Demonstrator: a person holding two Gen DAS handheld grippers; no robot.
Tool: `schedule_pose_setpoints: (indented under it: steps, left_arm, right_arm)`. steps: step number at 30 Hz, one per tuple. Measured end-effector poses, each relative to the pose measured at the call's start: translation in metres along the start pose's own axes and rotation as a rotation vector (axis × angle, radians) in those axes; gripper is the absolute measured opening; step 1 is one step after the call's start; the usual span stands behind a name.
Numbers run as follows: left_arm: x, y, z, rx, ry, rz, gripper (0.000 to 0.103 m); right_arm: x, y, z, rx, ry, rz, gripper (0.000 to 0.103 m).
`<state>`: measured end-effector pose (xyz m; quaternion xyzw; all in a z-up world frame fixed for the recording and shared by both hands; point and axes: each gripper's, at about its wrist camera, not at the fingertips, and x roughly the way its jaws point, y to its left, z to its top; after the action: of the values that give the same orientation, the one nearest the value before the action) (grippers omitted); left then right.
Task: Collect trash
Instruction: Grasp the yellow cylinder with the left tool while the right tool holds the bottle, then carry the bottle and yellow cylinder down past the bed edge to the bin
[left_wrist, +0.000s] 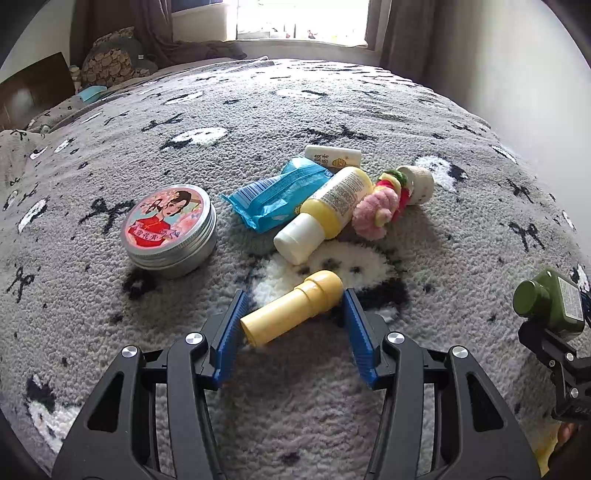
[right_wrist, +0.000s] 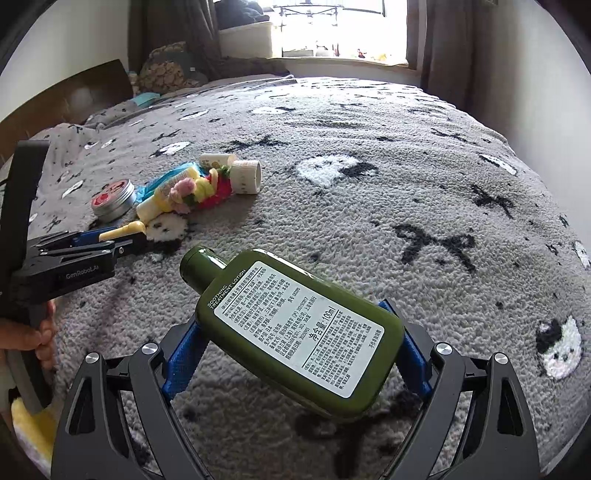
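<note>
Left wrist view is showing the left gripper (left_wrist: 291, 325) standing open around a yellow tube (left_wrist: 291, 308) that is lying on the blanket (left_wrist: 332, 107), with its blue fingers (left_wrist: 231, 334) on both sides, not yet pressing. In the right wrist view the right gripper (right_wrist: 295, 343) is clamping a green bottle (right_wrist: 295, 328) and holding it above the blanket. I judge the step is picking up the tube; next the fingers need closing squarely on its body. A tin (left_wrist: 170, 229) and a blue pack (left_wrist: 277, 192) are waiting just behind.
</note>
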<state>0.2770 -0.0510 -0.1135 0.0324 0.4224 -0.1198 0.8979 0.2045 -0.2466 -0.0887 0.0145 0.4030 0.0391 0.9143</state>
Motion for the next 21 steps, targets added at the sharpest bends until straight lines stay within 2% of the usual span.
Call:
schedule_pose_setpoints:
  steps: [15,21]
  left_arm:
    - [-0.108,-0.031,-0.099,0.138,-0.082,-0.051,0.049]
    - [-0.142,-0.032,-0.147,0.133,-0.093,-0.093,0.049]
  right_arm:
    - [-0.089,0.016,-0.070,-0.006,-0.081,-0.003,0.089]
    - [-0.116,0.022,-0.108,0.005,-0.089,0.063,0.089]
